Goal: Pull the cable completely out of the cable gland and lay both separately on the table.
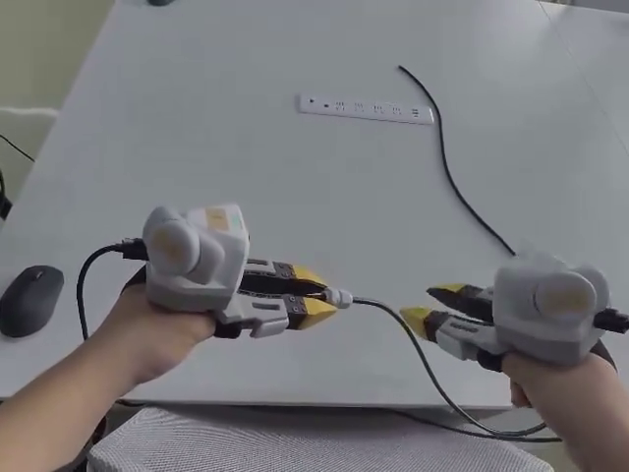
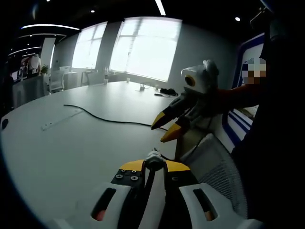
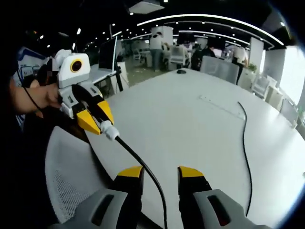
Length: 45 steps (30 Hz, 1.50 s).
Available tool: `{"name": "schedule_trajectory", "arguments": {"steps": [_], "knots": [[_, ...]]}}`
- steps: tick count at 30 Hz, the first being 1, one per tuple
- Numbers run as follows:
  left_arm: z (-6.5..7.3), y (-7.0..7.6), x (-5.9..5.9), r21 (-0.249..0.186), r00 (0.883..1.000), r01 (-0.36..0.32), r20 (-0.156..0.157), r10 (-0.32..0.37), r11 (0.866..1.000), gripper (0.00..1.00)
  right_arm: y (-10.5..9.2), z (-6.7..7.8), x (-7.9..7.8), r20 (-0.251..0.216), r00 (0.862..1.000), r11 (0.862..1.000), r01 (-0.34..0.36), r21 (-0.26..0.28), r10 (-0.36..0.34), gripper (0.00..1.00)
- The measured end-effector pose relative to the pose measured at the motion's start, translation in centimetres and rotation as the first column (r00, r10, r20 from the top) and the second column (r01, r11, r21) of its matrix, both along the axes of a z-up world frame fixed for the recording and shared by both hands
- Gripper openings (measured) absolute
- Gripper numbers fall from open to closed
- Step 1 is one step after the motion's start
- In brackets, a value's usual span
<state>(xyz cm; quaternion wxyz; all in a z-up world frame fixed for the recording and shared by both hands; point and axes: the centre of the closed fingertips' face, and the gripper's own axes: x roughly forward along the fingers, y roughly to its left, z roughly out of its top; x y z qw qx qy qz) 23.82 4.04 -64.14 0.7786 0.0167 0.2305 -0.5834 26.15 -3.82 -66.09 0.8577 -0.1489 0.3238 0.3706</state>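
Left gripper [image 1: 322, 295] fingers clamp the cable gland [image 1: 339, 297] at the surface's [image 1: 246, 167] near edge. The right gripper [image 1: 429, 303], fingers apart and seemingly straddling the cable [image 3: 145, 168], should pinch close and pull straight.

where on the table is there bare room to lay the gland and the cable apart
The widest bare patch of table lies between the power strip and the left gripper and right gripper. More runs left, from the strip down to the mouse. A black cord crosses the right side; the near edge is crowded by both grippers, cable gland and cable.
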Motion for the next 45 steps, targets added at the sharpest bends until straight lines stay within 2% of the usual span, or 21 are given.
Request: {"name": "schedule_trajectory", "arguments": {"steps": [2, 4, 6, 7, 12, 15, 19, 24, 33, 35, 40, 43, 45], "knots": [[0.1, 0.0, -0.1, 0.001, 1.0, 0.001, 0.002, -0.001, 1.0, 0.15, 1.1, 0.5, 0.1, 0.031, 0.999, 0.999, -0.045, -0.019, 0.045, 0.24], [0.1, 0.0, -0.1, -0.001, 1.0, 0.001, -0.002, -0.001, 1.0, 0.15, 2.2, 0.8, -0.1, 0.028, 0.997, 0.997, -0.073, -0.008, 0.074, 0.24], [0.0, 0.0, -0.1, 0.003, 1.0, 0.001, -0.003, -0.001, 1.0, 0.15, 3.1, 1.0, -0.2, 0.061, 0.99, 0.991, -0.125, -0.041, 0.127, 0.23], [0.0, 0.1, -0.1, 0.005, 1.0, 0.0, -0.002, 0.0, 1.0, 0.15, 3.3, 1.0, -0.2, 0.062, 0.988, 0.99, -0.135, -0.049, 0.138, 0.23], [0.0, 0.1, -0.3, 0.005, 1.0, 0.0, -0.003, 0.0, 1.0, 0.15, 5.1, 0.4, -1.2, 0.086, 0.956, 0.953, -0.266, -0.143, 0.28, 0.2], [0.0, 0.1, -0.2, 0.006, 1.0, 0.001, -0.005, -0.001, 1.0, 0.15, 5.8, 0.0, -1.7, 0.085, 0.947, 0.943, -0.294, -0.157, 0.31, 0.18], [0.0, 0.0, -0.2, 0.008, 1.0, 0.007, -0.005, -0.007, 1.0, 0.15, 6.4, -0.5, -1.8, 0.098, 0.928, 0.92, -0.336, -0.204, 0.36, 0.12], [-0.1, -0.1, -0.2, 0.01, 1.0, 0.013, -0.007, -0.013, 1.0, 0.15, 6.6, -0.7, -1.8, 0.106, 0.919, 0.911, -0.35, -0.217, 0.379, 0.08], [-0.3, -0.3, -0.2, 0.016, 1.0, 0.02, -0.007, -0.02, 1.0, 0.15, 6.5, -0.8, -1.9, 0.14, 0.908, 0.904, -0.356, -0.235, 0.394, 0.01], [-0.2, -0.4, -0.2, 0.015, 1.0, 0.023, -0.005, -0.022, 1.0, 0.15, 6.5, -0.8, -1.8, 0.138, 0.913, 0.91, -0.348, -0.225, 0.384, 0.01], [-0.1, -0.4, -0.1, 0.012, 1.0, 0.021, -0.003, -0.021, 1.0, 0.15, 6.2, -0.6, -1.5, 0.12, 0.935, 0.936, -0.312, -0.162, 0.333, 0.01], [-0.1, -0.4, 0.0, 0.013, 1.0, 0.019, 0.002, -0.019, 1.0, 0.15, 6.0, -0.7, -1.3, 0.116, 0.94, 0.94, -0.301, -0.158, 0.321, 0.01], [0.0, -0.4, 0.1, 0.011, 1.0, 0.017, 0.003, -0.017, 1.0, 0.15, 5.9, -0.7, -1.2, 0.113, 0.946, 0.948, -0.287, -0.139, 0.303, 0.01]]}}
